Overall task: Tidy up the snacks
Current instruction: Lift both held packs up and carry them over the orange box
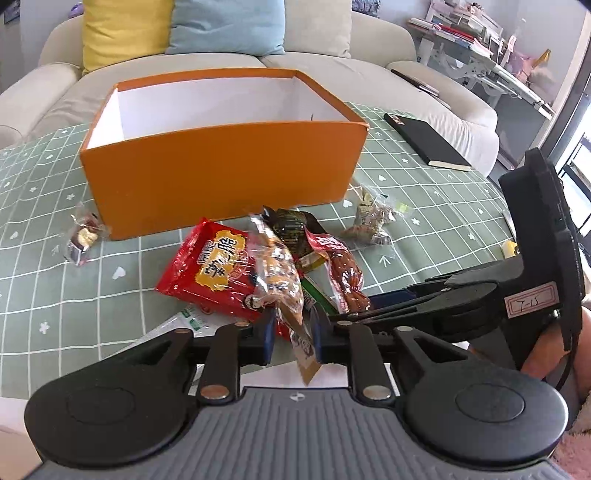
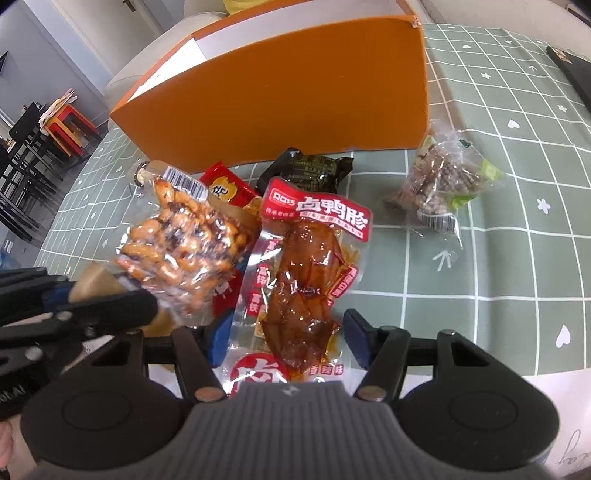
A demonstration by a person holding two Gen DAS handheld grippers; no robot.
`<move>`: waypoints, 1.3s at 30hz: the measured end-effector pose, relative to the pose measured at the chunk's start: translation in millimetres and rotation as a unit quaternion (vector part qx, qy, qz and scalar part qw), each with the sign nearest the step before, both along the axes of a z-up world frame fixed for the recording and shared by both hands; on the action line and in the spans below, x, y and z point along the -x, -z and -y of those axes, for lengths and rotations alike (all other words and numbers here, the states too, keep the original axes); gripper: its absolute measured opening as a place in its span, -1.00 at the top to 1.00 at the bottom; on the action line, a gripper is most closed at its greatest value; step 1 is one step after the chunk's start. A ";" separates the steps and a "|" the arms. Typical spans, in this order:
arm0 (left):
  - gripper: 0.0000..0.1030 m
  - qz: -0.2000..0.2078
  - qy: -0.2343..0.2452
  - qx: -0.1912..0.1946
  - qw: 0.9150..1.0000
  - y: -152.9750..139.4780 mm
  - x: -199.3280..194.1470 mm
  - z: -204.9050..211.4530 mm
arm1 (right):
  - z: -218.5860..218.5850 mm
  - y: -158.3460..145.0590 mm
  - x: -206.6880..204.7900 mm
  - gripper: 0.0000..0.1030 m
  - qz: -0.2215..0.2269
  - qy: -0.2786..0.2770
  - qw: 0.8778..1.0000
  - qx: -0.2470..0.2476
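Observation:
An empty orange box (image 1: 221, 170) with white inside stands on the green checked tablecloth; it also shows in the right wrist view (image 2: 288, 96). A pile of snack packs lies in front of it. My left gripper (image 1: 293, 332) is shut on a clear pack of glazed nuts (image 1: 279, 280), lifted off the pile; this pack also shows in the right wrist view (image 2: 181, 251). My right gripper (image 2: 286, 338) is open around a red duck gizzard pack (image 2: 303, 266) that lies on the table. A red crisp bag (image 1: 210, 269) and a dark pack (image 2: 306, 166) lie beneath.
A small candy pack (image 1: 83, 236) lies left of the box. A clear pack of brown snacks (image 2: 439, 184) lies to the right. A black notebook (image 1: 424, 140) rests at the far right. A sofa with cushions (image 1: 221, 26) stands behind the table.

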State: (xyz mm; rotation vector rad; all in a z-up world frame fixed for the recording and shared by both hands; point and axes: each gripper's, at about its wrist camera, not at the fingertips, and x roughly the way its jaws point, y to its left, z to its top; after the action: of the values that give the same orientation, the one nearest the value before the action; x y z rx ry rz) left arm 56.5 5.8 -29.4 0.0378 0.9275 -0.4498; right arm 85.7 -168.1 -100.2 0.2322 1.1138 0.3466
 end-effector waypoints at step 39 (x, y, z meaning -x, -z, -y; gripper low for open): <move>0.98 0.137 -0.072 -0.003 0.988 -85.6 -16.0 -0.1 | 17.1 -88.6 11.8 -0.16 0.111 0.039 0.993 -0.010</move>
State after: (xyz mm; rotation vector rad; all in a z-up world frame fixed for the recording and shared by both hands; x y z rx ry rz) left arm 72.5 5.9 56.3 0.0376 0.6560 -0.2984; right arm 73.9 -185.2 -11.6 0.2490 0.8795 0.3061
